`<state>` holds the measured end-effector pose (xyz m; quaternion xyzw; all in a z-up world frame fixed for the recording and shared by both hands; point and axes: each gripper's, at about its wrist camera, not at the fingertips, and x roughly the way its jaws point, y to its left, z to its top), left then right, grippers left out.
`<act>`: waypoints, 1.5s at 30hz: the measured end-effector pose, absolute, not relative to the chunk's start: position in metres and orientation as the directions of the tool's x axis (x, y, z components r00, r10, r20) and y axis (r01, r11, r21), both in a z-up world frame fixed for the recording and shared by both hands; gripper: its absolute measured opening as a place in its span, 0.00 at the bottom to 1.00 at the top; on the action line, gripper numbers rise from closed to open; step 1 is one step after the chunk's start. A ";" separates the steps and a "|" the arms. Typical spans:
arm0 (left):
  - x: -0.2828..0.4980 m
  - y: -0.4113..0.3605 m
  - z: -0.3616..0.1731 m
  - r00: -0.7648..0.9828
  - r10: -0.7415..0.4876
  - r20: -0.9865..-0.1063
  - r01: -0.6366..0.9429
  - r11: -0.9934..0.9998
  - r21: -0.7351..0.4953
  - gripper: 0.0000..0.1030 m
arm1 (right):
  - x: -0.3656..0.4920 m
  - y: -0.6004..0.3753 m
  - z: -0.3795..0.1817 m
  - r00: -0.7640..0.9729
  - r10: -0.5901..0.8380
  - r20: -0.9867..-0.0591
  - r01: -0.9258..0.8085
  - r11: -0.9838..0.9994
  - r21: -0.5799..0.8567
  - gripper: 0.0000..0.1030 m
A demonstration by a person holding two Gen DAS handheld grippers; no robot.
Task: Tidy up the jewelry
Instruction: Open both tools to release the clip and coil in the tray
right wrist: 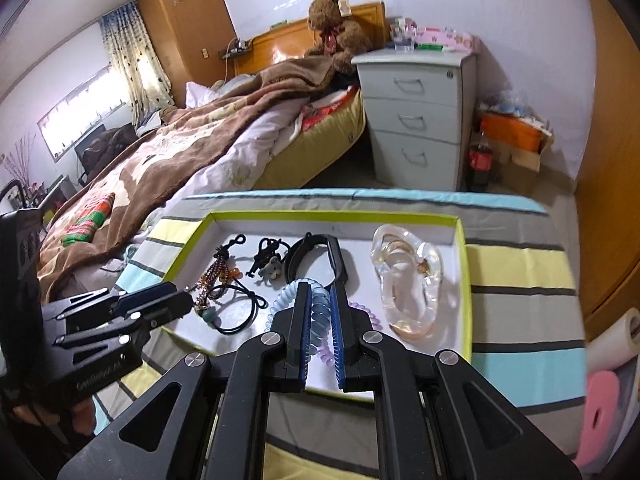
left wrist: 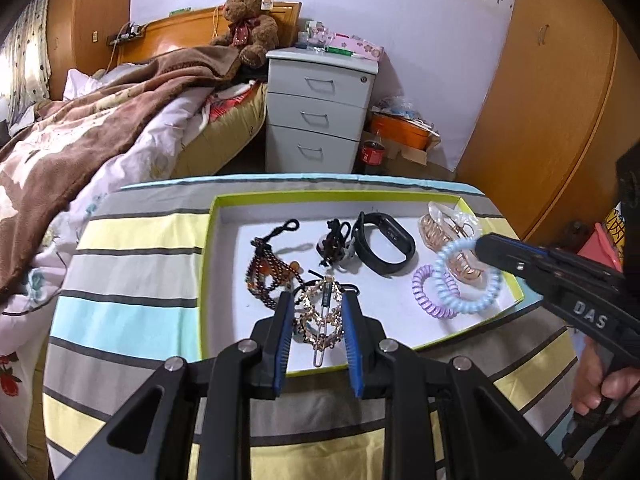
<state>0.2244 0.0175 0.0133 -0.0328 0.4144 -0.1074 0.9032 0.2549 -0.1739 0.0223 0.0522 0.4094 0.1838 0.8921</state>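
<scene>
A green-rimmed white tray (left wrist: pixel 211 240) holds jewelry on a striped table. My left gripper (left wrist: pixel 319 304) is closed around a gold chain hair clip (left wrist: pixel 320 320) at the tray's near edge. My right gripper (right wrist: pixel 319 300) is shut on a light blue spiral hair tie (right wrist: pixel 286 300), which also shows in the left wrist view (left wrist: pixel 468 276), over a purple spiral tie (left wrist: pixel 430 292). A beaded bracelet (left wrist: pixel 268 268), a black band (left wrist: pixel 384 246), a small dark charm (left wrist: pixel 334 242) and a clear claw clip (right wrist: pixel 408 280) lie in the tray.
The striped cloth (left wrist: pixel 132 280) covers the table. A bed with a brown blanket (left wrist: pixel 80 140) lies to the left. A grey drawer cabinet (left wrist: pixel 320 112) stands behind. A wooden wardrobe (left wrist: pixel 560 100) is at the right.
</scene>
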 end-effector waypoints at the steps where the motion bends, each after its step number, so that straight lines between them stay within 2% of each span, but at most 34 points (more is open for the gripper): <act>1: 0.225 0.016 0.012 0.632 -0.220 -0.743 0.166 0.975 -0.148 0.24 | 0.256 -0.172 0.020 0.593 0.372 -0.714 -0.289 0.926 0.243 0.09; 14: 0.235 0.007 -0.011 0.591 -0.221 -0.776 0.158 0.975 -0.157 0.25 | 0.269 -0.155 -0.009 0.552 0.326 -0.767 -0.301 0.936 0.181 0.09; 33: 0.236 0.006 -0.013 0.591 -0.209 -0.779 0.147 0.978 -0.151 0.25 | 0.272 -0.153 -0.018 0.553 0.291 -0.781 -0.301 0.944 0.138 0.10; 35: 0.237 0.007 -0.013 0.589 -0.210 -0.780 0.142 0.977 -0.156 0.27 | 0.272 -0.153 -0.018 0.560 0.287 -0.777 -0.297 0.945 0.135 0.13; 39: 0.236 0.007 -0.013 0.588 -0.215 -0.780 0.143 0.977 -0.161 0.39 | 0.270 -0.154 -0.015 0.568 0.286 -0.772 -0.295 0.946 0.133 0.14; 44: 0.236 0.005 -0.012 0.586 -0.210 -0.783 0.136 0.978 -0.160 0.41 | 0.269 -0.155 -0.013 0.575 0.283 -0.768 -0.289 0.948 0.132 0.15; 45: 0.235 0.005 -0.012 0.586 -0.210 -0.783 0.137 0.978 -0.159 0.45 | 0.268 -0.156 -0.012 0.577 0.281 -0.767 -0.286 0.949 0.132 0.15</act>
